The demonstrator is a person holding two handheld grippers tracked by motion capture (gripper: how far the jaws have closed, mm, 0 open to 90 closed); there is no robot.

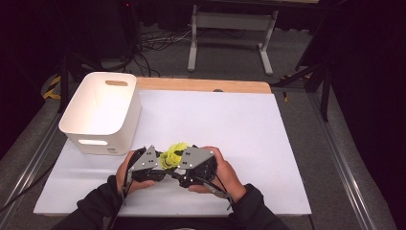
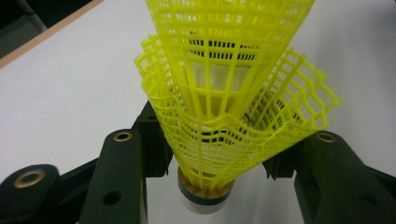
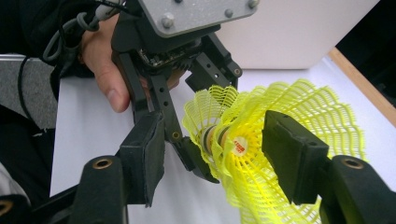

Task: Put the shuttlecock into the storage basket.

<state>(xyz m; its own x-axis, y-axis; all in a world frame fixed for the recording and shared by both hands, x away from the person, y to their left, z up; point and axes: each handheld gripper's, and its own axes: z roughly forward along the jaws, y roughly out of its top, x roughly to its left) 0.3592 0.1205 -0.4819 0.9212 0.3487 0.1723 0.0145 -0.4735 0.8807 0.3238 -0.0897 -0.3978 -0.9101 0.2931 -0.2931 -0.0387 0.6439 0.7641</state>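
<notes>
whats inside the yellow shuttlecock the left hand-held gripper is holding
A second yellow shuttlecock is nested nose-first in the held shuttlecock; its pale cork shows through the mesh. Its tip is hidden by the netting.

Near the table's point(image 1: 249, 124) front edge, at its middle, the left gripper point(image 1: 155, 165) is sitting left of the right gripper point(image 1: 184, 163), two nested shuttlecocks point(image 1: 173, 154) lying between them. The bin point(image 1: 103, 112) is standing at the back left corner, behind the grippers.
</notes>
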